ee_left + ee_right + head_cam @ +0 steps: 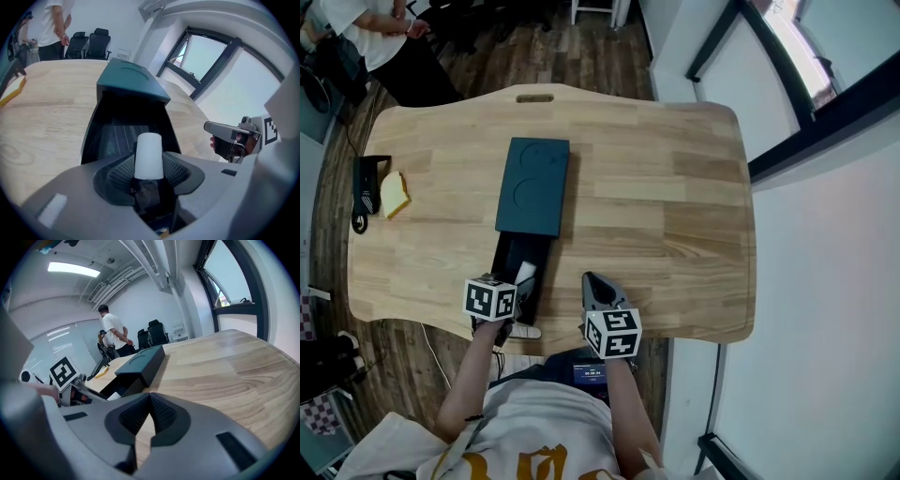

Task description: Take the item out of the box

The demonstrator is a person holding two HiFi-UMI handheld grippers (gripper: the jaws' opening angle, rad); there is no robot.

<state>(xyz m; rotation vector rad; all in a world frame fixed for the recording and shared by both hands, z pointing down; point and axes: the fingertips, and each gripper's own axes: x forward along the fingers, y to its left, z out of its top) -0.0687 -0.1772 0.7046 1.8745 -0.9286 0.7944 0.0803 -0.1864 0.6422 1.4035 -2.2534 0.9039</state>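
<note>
A dark teal box (pixel 534 186) lies on the wooden table (pixel 675 187), with its black drawer (pixel 512 261) pulled out toward me. In the left gripper view the drawer (pixel 112 131) gapes just beyond the jaws. My left gripper (pixel 523 281) hangs over the drawer's near end, shut on a white roll (pixel 148 155), whose sides touch both pads. That roll (pixel 525 273) shows as a small white piece in the head view. My right gripper (pixel 592 281) hovers to the right of the drawer, shut with nothing in it (pixel 149 411).
A black device with a cable (pixel 367 187) and a yellow pad (pixel 394 194) lie at the table's left edge. A person (pixel 384 37) stands beyond the far left corner, near office chairs (pixel 96 44). A wall and window frame (pixel 787 103) run along the right.
</note>
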